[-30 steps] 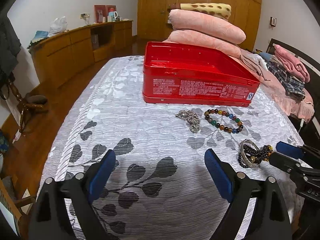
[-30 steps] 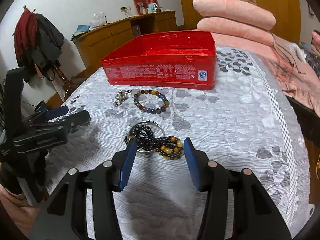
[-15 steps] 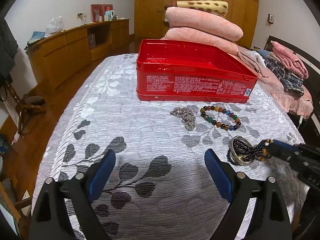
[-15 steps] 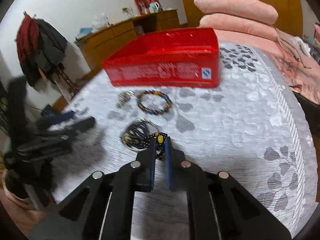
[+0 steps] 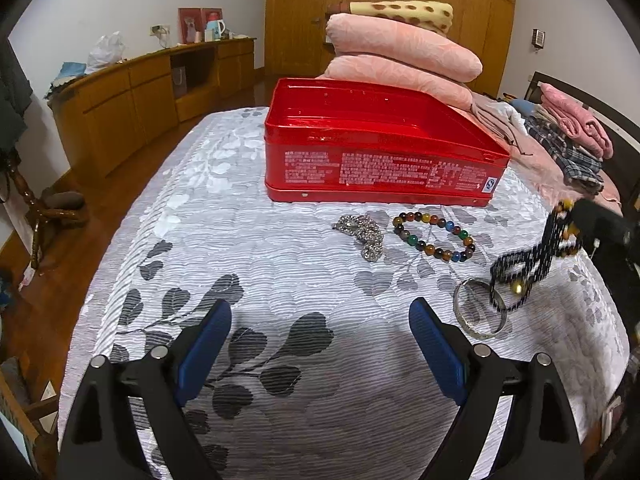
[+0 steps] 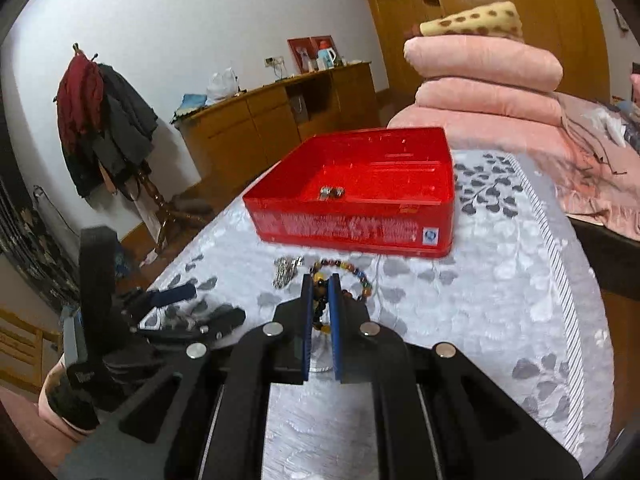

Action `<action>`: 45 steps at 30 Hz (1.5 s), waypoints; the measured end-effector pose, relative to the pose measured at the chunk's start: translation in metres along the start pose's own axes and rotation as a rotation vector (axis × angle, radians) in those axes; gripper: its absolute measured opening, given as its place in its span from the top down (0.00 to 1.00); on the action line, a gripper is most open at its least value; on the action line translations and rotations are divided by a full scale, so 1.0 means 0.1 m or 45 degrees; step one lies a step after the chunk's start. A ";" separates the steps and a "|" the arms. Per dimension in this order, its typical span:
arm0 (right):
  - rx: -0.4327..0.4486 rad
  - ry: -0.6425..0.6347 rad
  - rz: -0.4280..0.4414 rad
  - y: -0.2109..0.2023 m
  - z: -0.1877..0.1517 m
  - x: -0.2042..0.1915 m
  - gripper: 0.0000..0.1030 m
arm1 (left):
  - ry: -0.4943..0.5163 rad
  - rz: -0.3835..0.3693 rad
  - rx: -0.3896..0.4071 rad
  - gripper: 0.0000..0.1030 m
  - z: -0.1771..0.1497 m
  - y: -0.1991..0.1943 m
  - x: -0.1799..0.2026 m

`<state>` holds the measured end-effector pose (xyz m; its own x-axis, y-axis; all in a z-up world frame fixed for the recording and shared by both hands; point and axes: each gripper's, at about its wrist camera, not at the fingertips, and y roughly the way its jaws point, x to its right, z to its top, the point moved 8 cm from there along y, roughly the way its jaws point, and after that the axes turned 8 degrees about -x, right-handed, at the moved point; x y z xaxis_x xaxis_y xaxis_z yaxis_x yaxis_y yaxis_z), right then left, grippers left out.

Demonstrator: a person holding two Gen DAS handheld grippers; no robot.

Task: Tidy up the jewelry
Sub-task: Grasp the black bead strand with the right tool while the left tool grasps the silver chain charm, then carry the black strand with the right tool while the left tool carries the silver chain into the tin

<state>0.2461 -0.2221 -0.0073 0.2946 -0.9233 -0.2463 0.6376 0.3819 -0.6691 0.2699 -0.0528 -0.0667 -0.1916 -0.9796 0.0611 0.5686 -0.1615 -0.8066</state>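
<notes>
Dim warm light, fisheye warp, slight blur

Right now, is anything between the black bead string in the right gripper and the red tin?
Only low things: the colourful bracelet and silver chain lie flat before the red tin. The lifted black bead string looks likely to clear them.

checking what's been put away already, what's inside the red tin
In the right wrist view, one small silvery metal piece lies on the floor of the red tin, near its front wall. The strip of floor just behind that wall is hidden; the rest looks bare.
</notes>
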 end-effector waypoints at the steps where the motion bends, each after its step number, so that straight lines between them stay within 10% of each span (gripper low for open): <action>1: 0.007 0.008 -0.004 0.00 0.02 0.02 0.94 | -0.002 -0.001 0.001 0.14 0.02 0.01 0.00; 19: -0.023 0.116 -0.082 0.31 0.10 0.47 0.94 | -0.011 -0.028 -0.130 0.29 0.49 0.55 0.13; 30: -0.033 0.116 -0.063 0.39 0.12 0.47 0.93 | 0.067 -0.011 -0.129 0.84 0.50 0.57 0.25; 45: -0.015 0.094 -0.046 0.31 0.17 0.34 0.94 | 0.018 -0.090 -0.007 0.89 0.53 0.18 0.10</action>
<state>0.2878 -0.2411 -0.0244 0.2181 -0.9371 -0.2725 0.6385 0.3482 -0.6863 0.3207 -0.0719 -0.0493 -0.2426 -0.9639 0.1097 0.5488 -0.2296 -0.8038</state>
